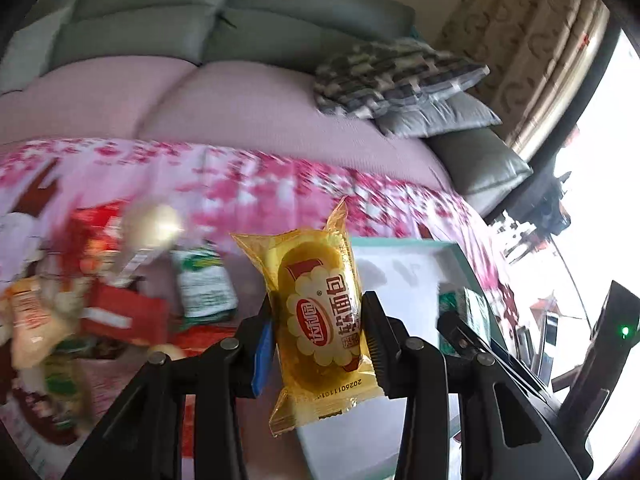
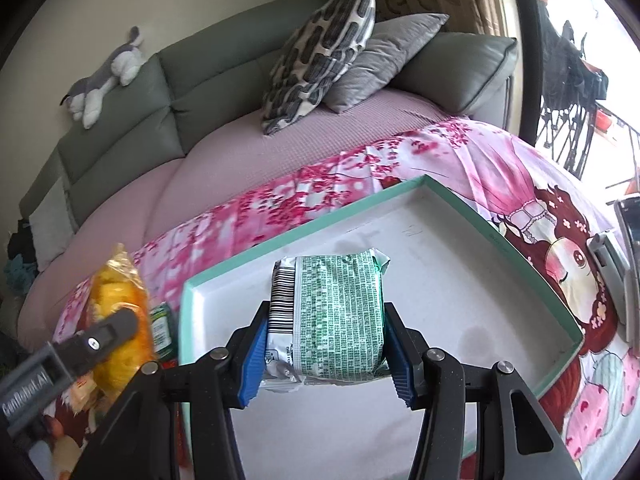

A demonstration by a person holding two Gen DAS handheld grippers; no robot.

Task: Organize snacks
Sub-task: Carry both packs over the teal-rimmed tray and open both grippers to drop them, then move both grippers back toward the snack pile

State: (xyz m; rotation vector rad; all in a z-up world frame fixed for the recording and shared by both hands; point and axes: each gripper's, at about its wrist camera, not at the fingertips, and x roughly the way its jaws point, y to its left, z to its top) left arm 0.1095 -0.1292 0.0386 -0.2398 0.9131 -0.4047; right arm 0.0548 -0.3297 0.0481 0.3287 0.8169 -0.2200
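Note:
My left gripper (image 1: 318, 328) is shut on a yellow soft-bread packet (image 1: 320, 320) and holds it in the air left of a white box with a teal rim (image 1: 400, 248). My right gripper (image 2: 326, 344) is shut on a green-and-white printed snack packet (image 2: 332, 312) and holds it over the inside of the same box (image 2: 440, 280). The yellow packet (image 2: 116, 320) and the left gripper show at the left of the right wrist view. The green packet and right gripper (image 1: 464, 312) show at the right of the left wrist view.
A pile of loose snacks (image 1: 100, 300), red, green and orange packets, lies on the pink floral cloth (image 1: 240, 184) left of the box. A grey sofa (image 2: 200, 80) with pillows (image 2: 320, 56) and a plush toy (image 2: 104, 80) stands behind. A phone-like device (image 2: 612, 264) is at the right.

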